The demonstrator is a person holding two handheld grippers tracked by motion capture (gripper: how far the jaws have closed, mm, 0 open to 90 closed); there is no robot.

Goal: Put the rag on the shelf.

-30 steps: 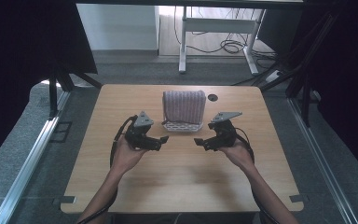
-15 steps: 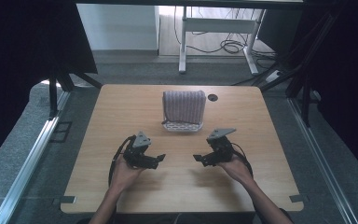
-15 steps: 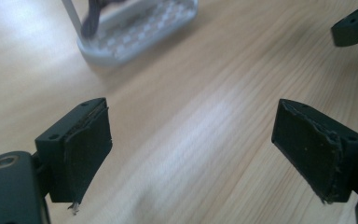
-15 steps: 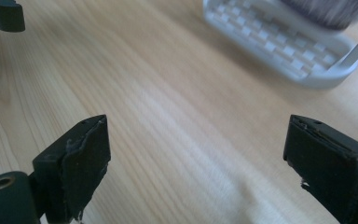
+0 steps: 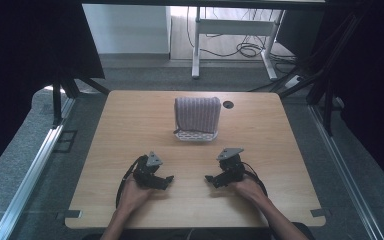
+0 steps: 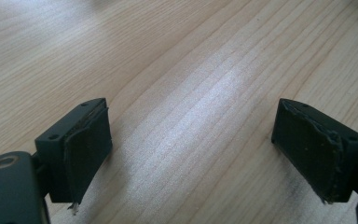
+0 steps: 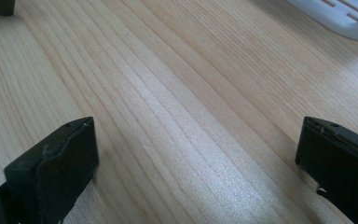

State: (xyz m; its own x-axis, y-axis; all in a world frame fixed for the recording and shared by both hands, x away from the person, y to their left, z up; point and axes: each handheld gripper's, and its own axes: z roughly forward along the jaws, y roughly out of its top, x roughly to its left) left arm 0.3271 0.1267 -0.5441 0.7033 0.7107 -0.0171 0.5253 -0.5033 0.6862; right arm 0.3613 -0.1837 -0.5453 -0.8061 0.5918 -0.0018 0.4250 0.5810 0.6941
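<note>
A folded striped grey-mauve cloth [image 5: 197, 114] lies on a white slotted tray [image 5: 196, 135] at the table's far middle. My left gripper [image 5: 167, 181] rests low on the wooden table [image 5: 130, 125] near its front edge, left of centre. It is open, with bare wood between its jaws [image 6: 193, 154]. My right gripper [image 5: 208, 179] sits at the front right of centre, facing the left one. It is open too, with nothing between its jaws [image 7: 196, 172]. A corner of the white tray [image 7: 345, 18] shows at the top right of the right gripper view.
A small round black hole [image 5: 228, 104] sits in the tabletop to the right of the cloth. Metal brackets [image 5: 70, 215] mark the table's front corners. Dark curtains flank the table, and a desk frame with cables [image 5: 245, 47] stands on the floor beyond.
Both grippers have drawn back from beside the tray toward the table's front edge and come lower. The cloth and tray have not moved.
</note>
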